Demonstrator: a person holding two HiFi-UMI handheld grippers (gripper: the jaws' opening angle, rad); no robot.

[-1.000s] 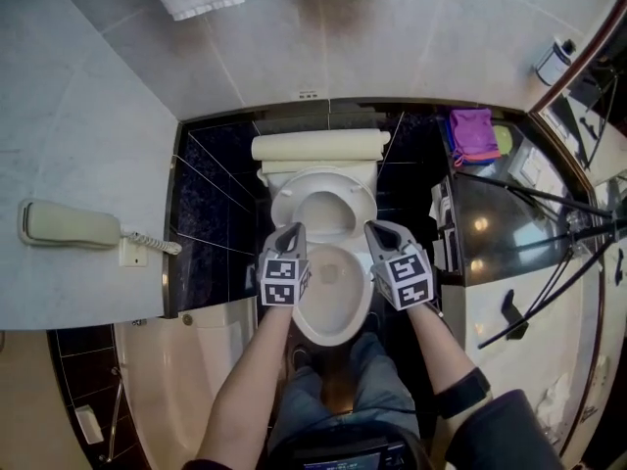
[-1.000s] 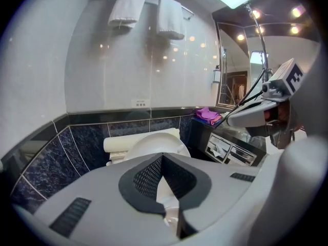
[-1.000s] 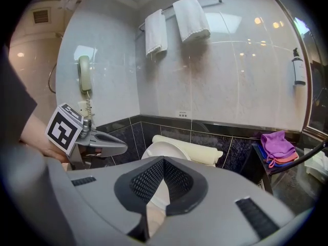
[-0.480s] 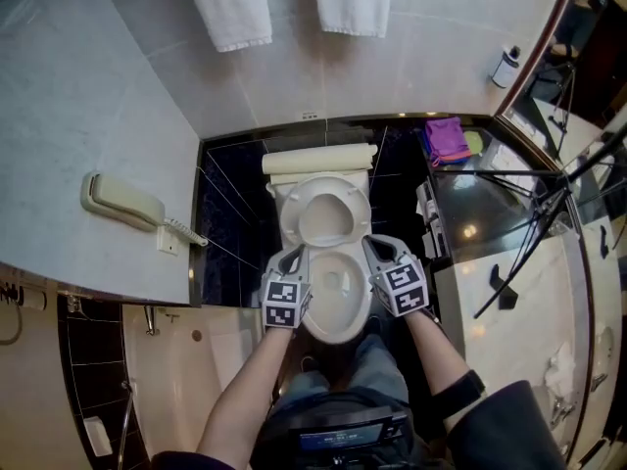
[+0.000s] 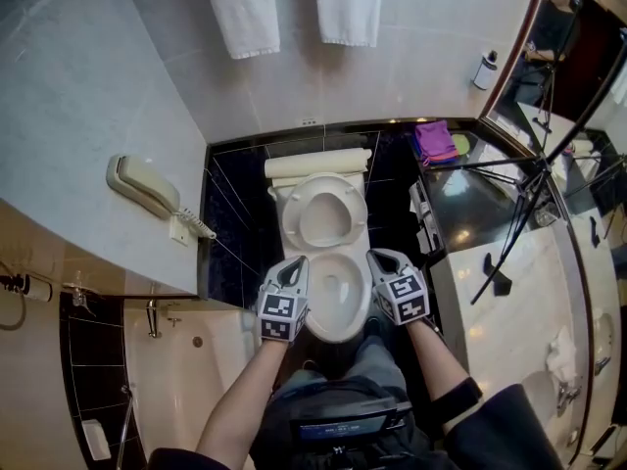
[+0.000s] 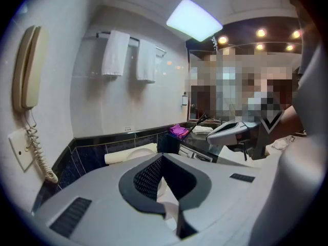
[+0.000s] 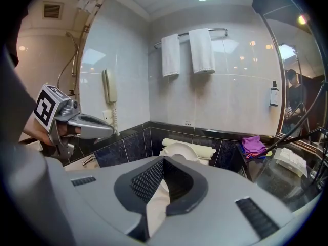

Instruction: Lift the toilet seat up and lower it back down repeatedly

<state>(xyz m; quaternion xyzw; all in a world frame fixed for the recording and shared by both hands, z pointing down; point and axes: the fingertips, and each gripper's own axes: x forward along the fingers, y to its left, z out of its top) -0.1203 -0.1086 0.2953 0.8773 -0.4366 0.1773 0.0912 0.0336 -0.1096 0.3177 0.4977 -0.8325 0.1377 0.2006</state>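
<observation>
1. The toilet seat (image 5: 291, 213) stands raised behind the bowl (image 5: 335, 335). Its ring leans back toward the cistern (image 5: 318, 164), so the bowl's rim lies bare.
2. My left gripper (image 5: 291, 272) hangs just beside the bowl's left flank and my right gripper (image 5: 384, 259) just beside its right flank. Both are near the bowl's front, and neither touches the seat.
3. My left fingers (image 6: 148, 178) are clenched on nothing; only a pale sliver of the toilet shows through the slit between them. My right fingers (image 7: 148, 181) are clenched the same way and are also empty.
4. I judge the lowering half of the cycle to be the step in hand, since the seat is up and the bowl is waiting for it.
5. To do it well, I would reach both grippers past the bowl's front to the top edge of the ring, one on each side, so the pull is even and the hinge behind the bowl is not twisted.
6. With my fingers clenched, their tips can work as hooks. I would draw the ring forward only until it passes its balance point.
7. From there I would support the ring from beneath and let it come down onto the bowl's rim slowly rather than letting it drop.
8. The seat looks smooth and glossy, so I expect it could slip off the tips. I would also slide my fingers clear before the ring meets the rim, so they are not pinched.
</observation>
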